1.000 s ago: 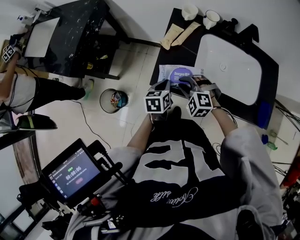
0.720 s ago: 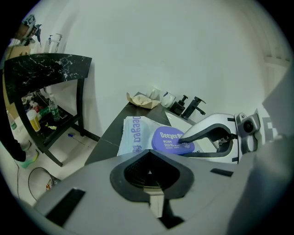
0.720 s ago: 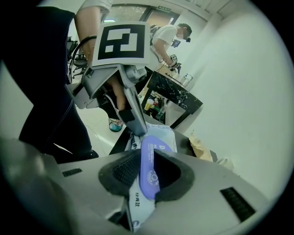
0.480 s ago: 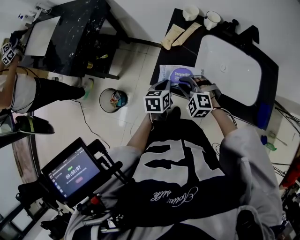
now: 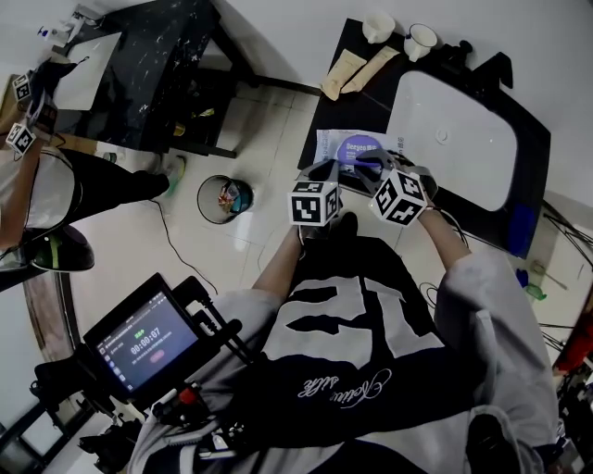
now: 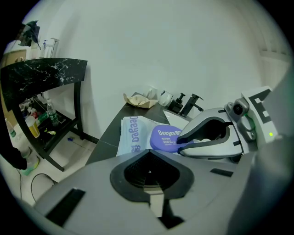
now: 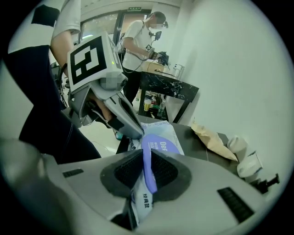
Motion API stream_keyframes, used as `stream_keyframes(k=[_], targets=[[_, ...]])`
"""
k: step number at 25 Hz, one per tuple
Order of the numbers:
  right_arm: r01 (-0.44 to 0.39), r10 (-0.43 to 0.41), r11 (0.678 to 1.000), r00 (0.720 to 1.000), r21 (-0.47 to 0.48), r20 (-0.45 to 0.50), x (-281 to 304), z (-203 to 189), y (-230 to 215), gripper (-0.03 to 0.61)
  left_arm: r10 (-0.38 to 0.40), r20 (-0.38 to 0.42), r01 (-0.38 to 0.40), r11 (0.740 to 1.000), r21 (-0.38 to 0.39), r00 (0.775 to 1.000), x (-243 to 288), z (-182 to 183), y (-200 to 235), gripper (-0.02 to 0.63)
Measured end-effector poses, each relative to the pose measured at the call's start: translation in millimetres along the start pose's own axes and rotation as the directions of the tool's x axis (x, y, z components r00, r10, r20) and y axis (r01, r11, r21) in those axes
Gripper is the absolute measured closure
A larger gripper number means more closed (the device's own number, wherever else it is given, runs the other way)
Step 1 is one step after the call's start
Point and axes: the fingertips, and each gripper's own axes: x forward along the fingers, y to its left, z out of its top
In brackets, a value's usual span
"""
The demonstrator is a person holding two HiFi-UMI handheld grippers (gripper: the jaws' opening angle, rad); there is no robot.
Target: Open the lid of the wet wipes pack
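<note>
Dark counter point(image 5: 332, 104) runs along a white wall, with a white sink point(image 5: 454, 139) set into it. The wet wipes pack point(image 5: 328, 145) lies flat on the strip between the sink's rim and the counter's left edge, toward the near end. The pack looks soft, light and slick in its film, so it would likely rise with any pull. Its round purple lid point(image 5: 359, 147) seems to be the only stiff part and is best taken at its free rim. The right gripper point(image 7: 146, 165) has its jaws closed narrow on that rim, with some pack film caught low between them. The left gripper point(image 6: 149, 170) has its jaws together on nothing, and its tip appears to press on the pack just beside the lid, which should hold the pack down. Space above the pack is open for swinging the lid up. The counter's left edge is close by, so a sideways tug could slide the pack off. Cups point(image 5: 375, 25) and paper packets point(image 5: 357, 67) sit at the far end, well apart.
</note>
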Motion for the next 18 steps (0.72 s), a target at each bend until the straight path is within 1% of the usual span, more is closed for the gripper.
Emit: stream_keyframes(k=[5,8,10,13,16,18], targets=[[0.006,-0.005,1.000,1.000,-0.014,0.009,-2.0,3.3,-1.2,0.525,0.002,0.004,-0.002,1.000,0.013,1.000,-0.3,0.8,-0.1,0.615],[0.000,0.000,1.000,1.000,0.004,0.015,-2.1,3.4,-2.2,0.525,0.000,0.007,0.000,1.000,0.011,1.000,-0.4,0.8,0.0,0.615],[-0.008,0.007,0.999,1.000,0.041,0.022,-2.2,3.0,-3.6,0.525,-0.006,0.008,0.006,1.000,0.010,1.000,-0.1,1.0,-0.3,0.615],[-0.027,0.022,0.992,0.999,0.120,0.042,-2.3,2.4,-5.7,0.523,-0.010,0.004,0.010,1.000,0.012,1.000,-0.2,1.0,-0.2,0.615],[-0.044,0.031,0.979,0.997,0.197,0.068,-2.3,1.1,-7.6,0.522,-0.012,0.002,0.011,1.000,0.010,1.000,0.1,1.1,-0.4,0.615],[-0.058,0.035,0.965,0.995,0.255,0.093,-1.9,0.8,-8.6,0.522,-0.012,0.004,0.012,1.000,0.010,1.000,0.4,1.1,-0.3,0.615]])
